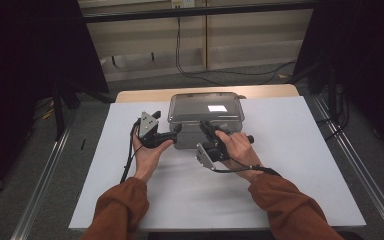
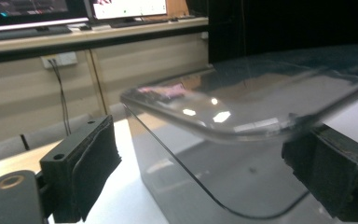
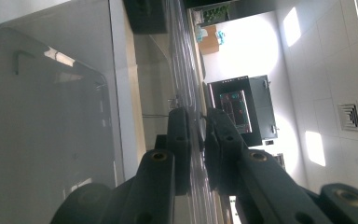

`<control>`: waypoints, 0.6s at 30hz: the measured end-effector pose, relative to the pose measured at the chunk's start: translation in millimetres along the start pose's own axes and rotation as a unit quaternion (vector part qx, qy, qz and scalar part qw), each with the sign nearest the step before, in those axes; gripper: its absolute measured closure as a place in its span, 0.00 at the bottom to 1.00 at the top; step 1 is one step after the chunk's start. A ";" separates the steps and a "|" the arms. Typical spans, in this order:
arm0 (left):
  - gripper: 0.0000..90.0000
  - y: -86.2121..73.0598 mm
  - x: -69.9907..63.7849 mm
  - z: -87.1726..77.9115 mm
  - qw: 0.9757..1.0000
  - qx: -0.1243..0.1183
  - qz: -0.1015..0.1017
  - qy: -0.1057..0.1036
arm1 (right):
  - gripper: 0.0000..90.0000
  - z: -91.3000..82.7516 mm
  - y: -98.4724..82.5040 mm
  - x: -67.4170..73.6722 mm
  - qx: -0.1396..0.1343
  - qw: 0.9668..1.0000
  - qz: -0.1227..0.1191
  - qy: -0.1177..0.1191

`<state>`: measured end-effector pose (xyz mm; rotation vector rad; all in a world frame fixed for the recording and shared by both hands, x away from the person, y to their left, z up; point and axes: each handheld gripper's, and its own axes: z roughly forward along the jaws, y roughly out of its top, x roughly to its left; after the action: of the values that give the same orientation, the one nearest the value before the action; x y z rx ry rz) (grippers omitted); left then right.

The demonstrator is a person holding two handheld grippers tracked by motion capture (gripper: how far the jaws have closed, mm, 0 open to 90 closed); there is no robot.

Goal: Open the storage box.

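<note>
One clear plastic box (image 1: 206,119) with its lid on sits on the white desk (image 1: 290,165), near the middle of the far edge. Two hand-held grippers work at its near wall, one in each hand.

From the high view, the left hand-held gripper (image 1: 176,131) reaches in at the box's near left corner, and the right hand-held gripper (image 1: 205,126) lies tipped on its side against the near edge of the lid, just beside the left one. The high view leaves the jaws too small to judge.

The left gripper view settles its own: the left hand-held gripper (image 2: 205,172) stands wide apart, the corner of the box between the two pads, the lid's rounded rim (image 2: 242,133) overhanging; the pads (image 2: 95,172) do not press the wall. No earlier look is to hand.

The right gripper view shows the right hand-held gripper (image 3: 198,140) with its jaws drawn together on a thin clear edge, the lid's rim as far as I can tell, with the box's smoky wall (image 3: 51,140) spreading to one side.

Wide bare desk lies to the left, right and near side of the box; behind it only a narrow strip before the far edge.
</note>
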<state>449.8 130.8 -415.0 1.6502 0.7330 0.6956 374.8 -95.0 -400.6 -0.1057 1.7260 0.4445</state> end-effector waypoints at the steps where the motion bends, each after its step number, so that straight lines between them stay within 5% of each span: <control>1: 0.11 0.9 0.8 -0.6 1.000 -0.001 0.005 0.002 | 0.90 0.1 0.1 0.1 0.000 1.000 0.000 0.000; 8: 0.14 0.7 1.7 -0.4 1.000 0.001 0.020 0.009 | 0.85 -0.3 -3.0 0.5 0.003 1.000 0.014 0.004; 18: 0.18 0.9 0.2 -0.6 1.000 0.001 0.027 0.007 | 0.62 -4.7 -26.5 -7.0 0.014 0.994 0.106 0.010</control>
<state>449.6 131.2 -414.0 1.6727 0.7019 0.7449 380.1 -122.3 -399.4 0.0947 1.7705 0.5765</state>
